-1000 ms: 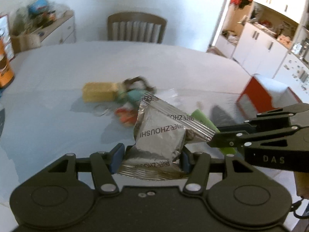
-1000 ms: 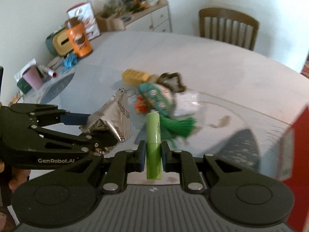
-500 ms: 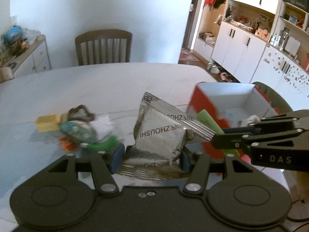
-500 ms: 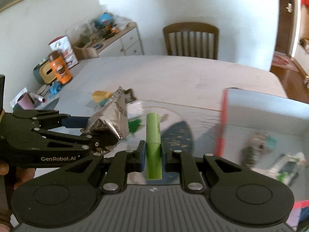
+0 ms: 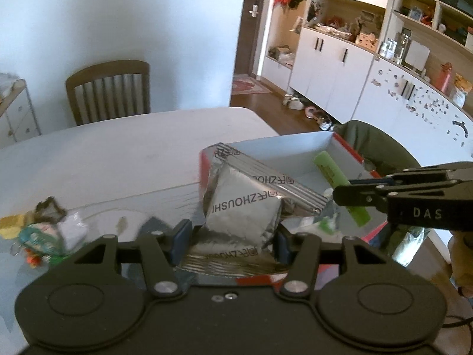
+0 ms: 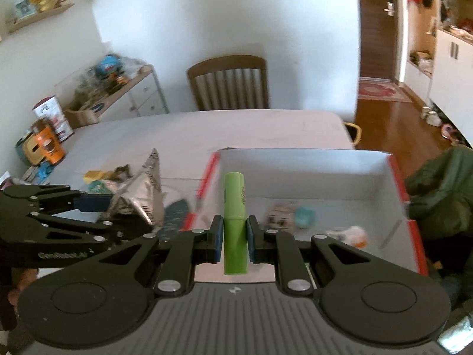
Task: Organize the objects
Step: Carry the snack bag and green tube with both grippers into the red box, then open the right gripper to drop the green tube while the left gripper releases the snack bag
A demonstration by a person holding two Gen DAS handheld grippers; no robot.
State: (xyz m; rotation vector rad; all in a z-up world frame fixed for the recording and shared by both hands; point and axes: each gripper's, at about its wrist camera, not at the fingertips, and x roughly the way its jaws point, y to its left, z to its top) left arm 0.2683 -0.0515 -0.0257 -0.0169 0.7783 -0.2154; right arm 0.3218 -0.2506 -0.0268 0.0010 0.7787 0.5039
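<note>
My left gripper (image 5: 232,241) is shut on a silver foil packet (image 5: 245,210) and holds it just left of the red box (image 5: 283,148). The same packet (image 6: 142,195) shows at the left of the right wrist view. A green tube (image 6: 234,222) stands upright between the pads of my right gripper (image 6: 234,238), which is shut on it over the near side of the white-lined red box (image 6: 307,159). In the left wrist view the green tube (image 5: 340,186) sticks out of the right gripper above the box. A few small items (image 6: 304,217) lie on the box floor.
A heap of small objects (image 5: 47,227) lies on the white table (image 5: 124,153) to the left of the box. A wooden chair (image 6: 229,82) stands at the far edge. A green garment (image 6: 440,189) hangs beside the box on the right. Cartons and cans (image 6: 47,136) stand at the table's left end.
Both grippers have swung right with their loads, away from the heap of objects. The red box, earlier at the right edge, now lies directly under and ahead of them.
</note>
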